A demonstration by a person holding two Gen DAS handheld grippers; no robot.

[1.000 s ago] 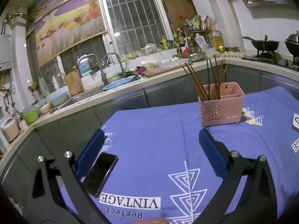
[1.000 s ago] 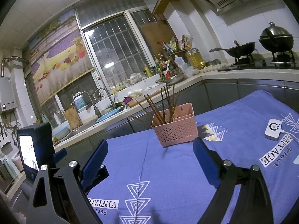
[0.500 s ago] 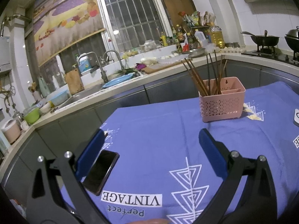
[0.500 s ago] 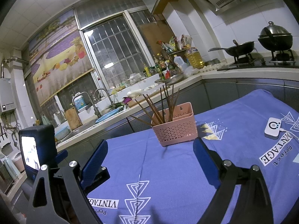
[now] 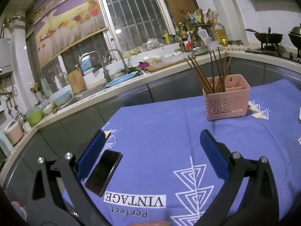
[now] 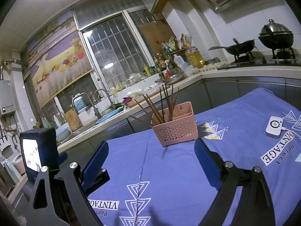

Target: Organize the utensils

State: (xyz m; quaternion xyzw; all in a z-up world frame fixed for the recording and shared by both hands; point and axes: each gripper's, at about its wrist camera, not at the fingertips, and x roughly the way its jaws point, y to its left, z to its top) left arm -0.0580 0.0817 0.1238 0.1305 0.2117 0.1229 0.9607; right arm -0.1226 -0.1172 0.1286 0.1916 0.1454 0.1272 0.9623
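Looks like the tail end: dark wooden chopsticks (image 5: 210, 73) all stand in the pink perforated plastic caddy (image 5: 226, 99) on the blue-clothed counter (image 5: 160, 131). Next: probably square up leaners. Left tool (image 5: 152, 146) spread, empty, hovering low; right tool (image 6: 151, 156) likewise, aimed at caddy.

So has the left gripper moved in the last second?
Yes. The pink basket and countertop both sit lower in the left wrist view, so the left gripper has tilted or lifted upward slightly.

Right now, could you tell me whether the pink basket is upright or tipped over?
Upright: the pink basket stands on the blue cloth, and chopsticks stick out of its top.
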